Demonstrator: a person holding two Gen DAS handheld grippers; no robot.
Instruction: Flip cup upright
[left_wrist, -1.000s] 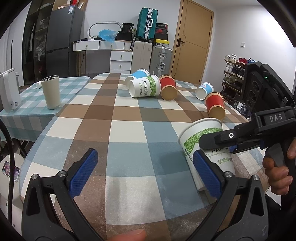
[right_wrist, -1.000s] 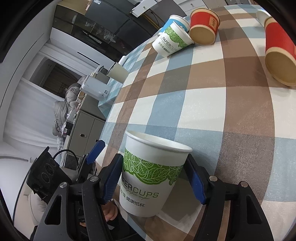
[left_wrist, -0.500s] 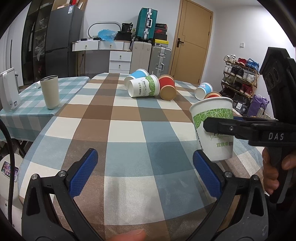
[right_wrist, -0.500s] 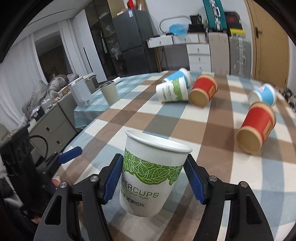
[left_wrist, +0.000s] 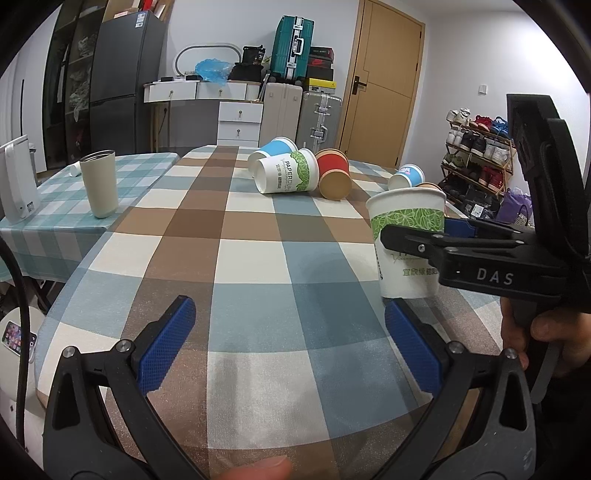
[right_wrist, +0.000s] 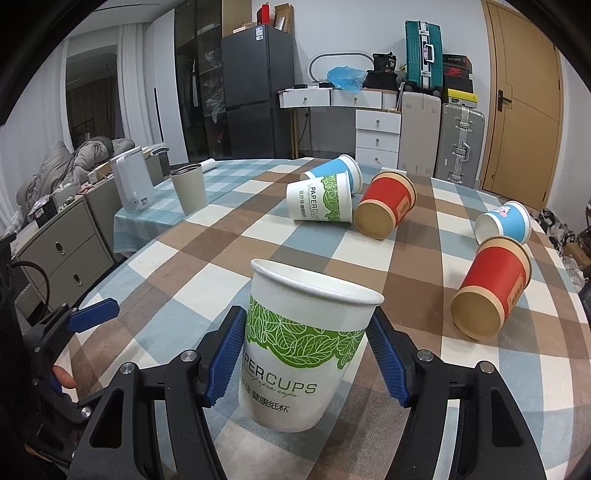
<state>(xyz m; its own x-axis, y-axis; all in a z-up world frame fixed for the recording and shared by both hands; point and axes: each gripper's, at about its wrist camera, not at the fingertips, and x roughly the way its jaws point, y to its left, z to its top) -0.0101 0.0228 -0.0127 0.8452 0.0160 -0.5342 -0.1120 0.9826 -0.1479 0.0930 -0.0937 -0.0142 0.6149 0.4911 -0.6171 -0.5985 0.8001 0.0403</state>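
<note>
1. We see the right gripper (right_wrist: 306, 354) clamping the white paper cup with green leaves (right_wrist: 306, 347) between its blue pads, at lower centre of the right wrist view.
2. The cup stands mouth up, its base at the checked tablecloth (right_wrist: 229, 251) (whether it touches we cannot tell).
3. In the left wrist view the left gripper (left_wrist: 291, 343) holds nothing, fingers spread wide across the lower frame, the cup (left_wrist: 406, 236) at right.
4. Other cups lie on their sides farther up: a red cup (right_wrist: 491, 288), a blue cup (right_wrist: 504, 223).
</note>
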